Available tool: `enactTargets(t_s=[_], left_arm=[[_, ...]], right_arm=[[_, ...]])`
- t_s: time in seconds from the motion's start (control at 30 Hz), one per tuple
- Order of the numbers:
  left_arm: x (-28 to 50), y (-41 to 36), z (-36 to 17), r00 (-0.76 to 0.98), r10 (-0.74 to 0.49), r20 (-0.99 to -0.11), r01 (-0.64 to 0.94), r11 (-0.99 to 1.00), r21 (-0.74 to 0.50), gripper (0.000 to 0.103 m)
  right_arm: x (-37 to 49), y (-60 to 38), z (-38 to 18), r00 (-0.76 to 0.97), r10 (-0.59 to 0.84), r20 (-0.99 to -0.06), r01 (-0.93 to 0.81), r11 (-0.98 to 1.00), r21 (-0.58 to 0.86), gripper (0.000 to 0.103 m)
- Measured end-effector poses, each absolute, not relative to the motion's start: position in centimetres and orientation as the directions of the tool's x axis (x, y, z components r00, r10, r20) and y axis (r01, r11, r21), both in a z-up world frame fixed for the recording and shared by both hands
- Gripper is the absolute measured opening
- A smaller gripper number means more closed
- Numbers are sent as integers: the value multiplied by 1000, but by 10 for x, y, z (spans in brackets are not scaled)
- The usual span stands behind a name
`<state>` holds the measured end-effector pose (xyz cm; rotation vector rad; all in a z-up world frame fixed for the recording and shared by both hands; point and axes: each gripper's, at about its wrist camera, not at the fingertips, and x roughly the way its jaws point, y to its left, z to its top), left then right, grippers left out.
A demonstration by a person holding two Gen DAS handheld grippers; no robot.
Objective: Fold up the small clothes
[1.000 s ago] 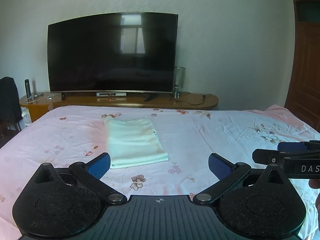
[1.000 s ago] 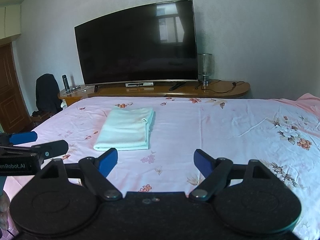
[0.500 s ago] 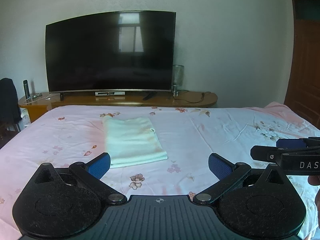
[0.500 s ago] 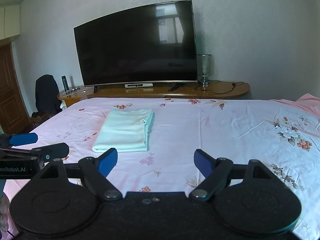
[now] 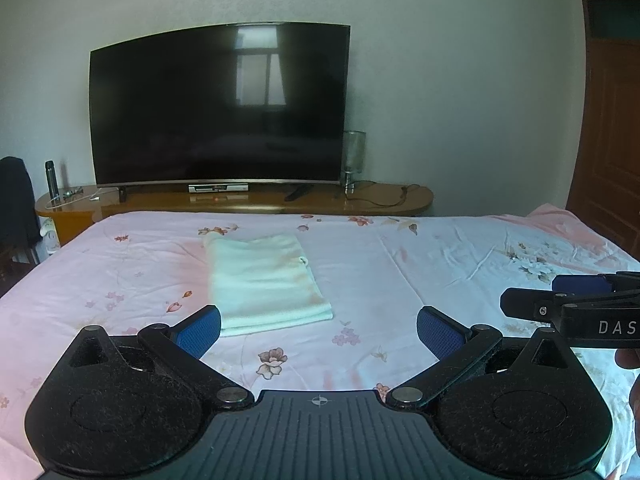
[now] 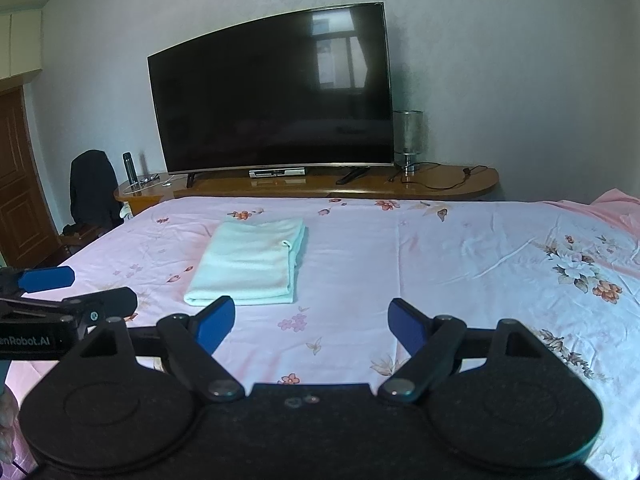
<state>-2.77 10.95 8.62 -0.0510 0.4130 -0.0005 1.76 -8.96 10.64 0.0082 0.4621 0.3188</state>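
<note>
A pale mint cloth (image 5: 262, 280) lies folded into a neat rectangle on the pink flowered bed sheet (image 5: 400, 280), left of the bed's middle. In the right wrist view the same folded cloth (image 6: 248, 266) sits just beyond the left blue pad. My left gripper (image 5: 318, 330) is open, held above the sheet on the near side of the cloth, with nothing between its fingers. My right gripper (image 6: 310, 322) is open too, empty, a little to the right of the cloth. Each gripper shows at the edge of the other's view.
A large dark television (image 5: 220, 108) stands on a long wooden console (image 5: 240, 200) past the bed's far edge, with a glass lamp (image 5: 354, 156) and a bottle (image 5: 51, 178). A brown door (image 5: 612, 120) is at right, a chair with dark clothing (image 6: 92, 188) at left.
Both views have drifted very slightly; the folded cloth and both open grippers stay as they were.
</note>
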Motion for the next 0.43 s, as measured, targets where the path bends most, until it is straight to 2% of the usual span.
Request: enactTargets(t_s=[0.43], left_arm=[[-30,119,86,921,-4,-389,-19,998,-54,103]], right_arm=[[17,-88,106,841,319,-437,-324,944,66,83]])
